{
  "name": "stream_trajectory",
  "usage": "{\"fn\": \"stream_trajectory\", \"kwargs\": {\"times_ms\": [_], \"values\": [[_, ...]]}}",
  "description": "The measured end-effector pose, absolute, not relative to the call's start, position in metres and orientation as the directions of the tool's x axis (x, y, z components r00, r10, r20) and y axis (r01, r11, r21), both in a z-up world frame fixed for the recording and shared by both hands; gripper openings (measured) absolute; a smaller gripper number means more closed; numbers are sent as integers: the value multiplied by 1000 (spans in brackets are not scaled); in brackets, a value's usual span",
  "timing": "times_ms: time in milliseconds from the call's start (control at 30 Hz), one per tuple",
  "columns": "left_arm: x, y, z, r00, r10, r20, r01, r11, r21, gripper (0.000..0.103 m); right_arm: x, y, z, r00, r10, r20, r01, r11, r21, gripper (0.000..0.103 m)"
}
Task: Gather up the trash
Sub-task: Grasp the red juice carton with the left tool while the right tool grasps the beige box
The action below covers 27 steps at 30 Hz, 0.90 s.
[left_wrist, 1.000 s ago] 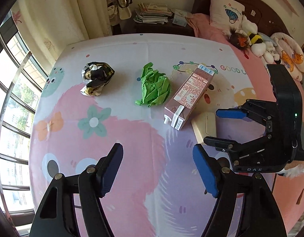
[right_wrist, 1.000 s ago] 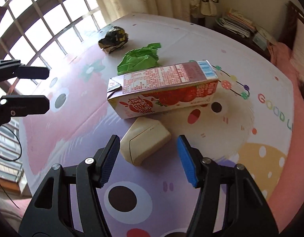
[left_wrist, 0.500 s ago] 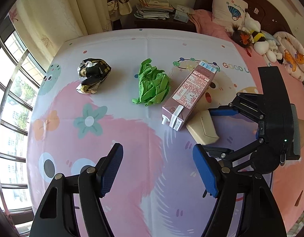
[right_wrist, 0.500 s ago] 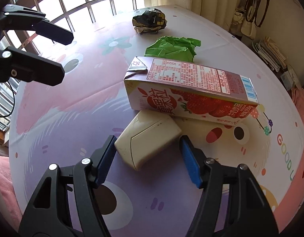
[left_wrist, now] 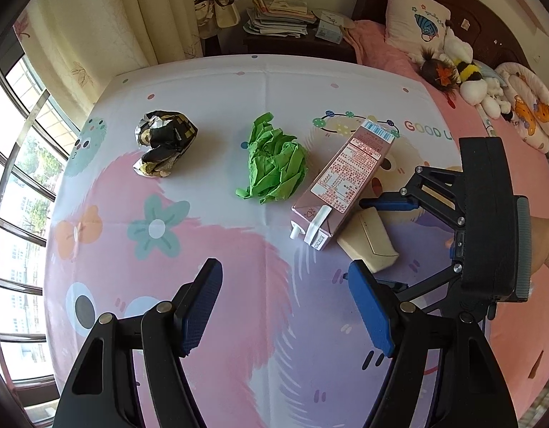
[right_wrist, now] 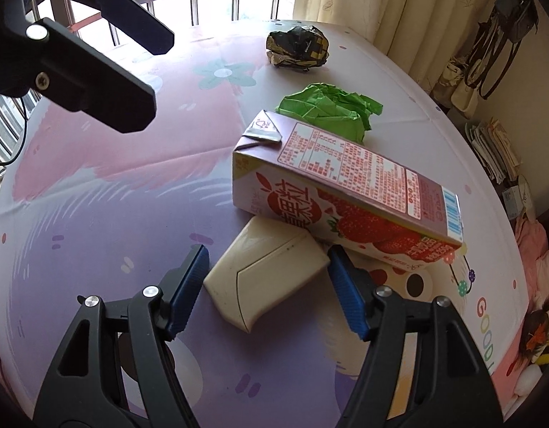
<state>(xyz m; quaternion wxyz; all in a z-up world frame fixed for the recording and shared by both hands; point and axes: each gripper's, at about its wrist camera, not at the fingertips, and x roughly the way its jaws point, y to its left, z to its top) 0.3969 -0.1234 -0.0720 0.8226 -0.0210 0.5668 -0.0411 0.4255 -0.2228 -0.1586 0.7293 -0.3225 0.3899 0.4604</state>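
Note:
On the patterned tablecloth lie a crumpled black-and-gold wrapper (left_wrist: 164, 148) (right_wrist: 297, 45), a crumpled green paper (left_wrist: 276, 162) (right_wrist: 330, 107), a pink strawberry milk carton (left_wrist: 346, 182) (right_wrist: 346, 185) on its side, and a small cream box (left_wrist: 369, 240) (right_wrist: 271, 273) against the carton. My right gripper (right_wrist: 265, 294) (left_wrist: 381, 242) is open, its blue pads on either side of the cream box, apart from it. My left gripper (left_wrist: 285, 306) is open and empty above the near tablecloth, and it shows at the top left of the right wrist view (right_wrist: 131, 57).
A barred window (left_wrist: 14, 185) runs along the table's left side, curtains (left_wrist: 106, 32) behind. A side table with stacked papers (left_wrist: 281, 18) stands beyond the far edge. A pink bed with a pillow and plush toys (left_wrist: 471, 75) lies to the right.
My right gripper has moved forward and lower, so its open pads now flank the cream box. My left gripper has drawn back and up slightly; the trash has not moved.

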Motion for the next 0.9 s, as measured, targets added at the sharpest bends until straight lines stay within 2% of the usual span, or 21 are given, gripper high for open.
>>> {"fn": "stream_trajectory", "kwargs": {"times_ms": [67,100,300,533,733,833,900], "values": [[399,-123,-71,358,-90,-929,44,996,-80,75,427,-223,-159,268,423,-865,-920,380,-99,65],[401,-123,-69,360,-90,-929,44,996,-79,75,429,-223,-158,270,419,-867,-914,395,-94,60],[420,-135,-62,368,-103,-924,89,993,-76,75,429,-248,-155,363,347,-864,-827,547,-128,60],[462,-178,-73,348,-112,-931,235,972,-30,75,433,-299,-150,398,288,-871,-631,775,-33,60],[500,-210,-94,305,-116,-945,310,951,-17,74,424,-331,-147,399,271,-876,-483,874,51,60],[515,-219,-107,269,-114,-957,324,946,-22,70,414,-345,-144,395,284,-874,-438,894,92,60],[522,-223,-116,245,-107,-964,331,943,-20,62,407,-352,-143,396,288,-872,-418,902,108,60]]}}
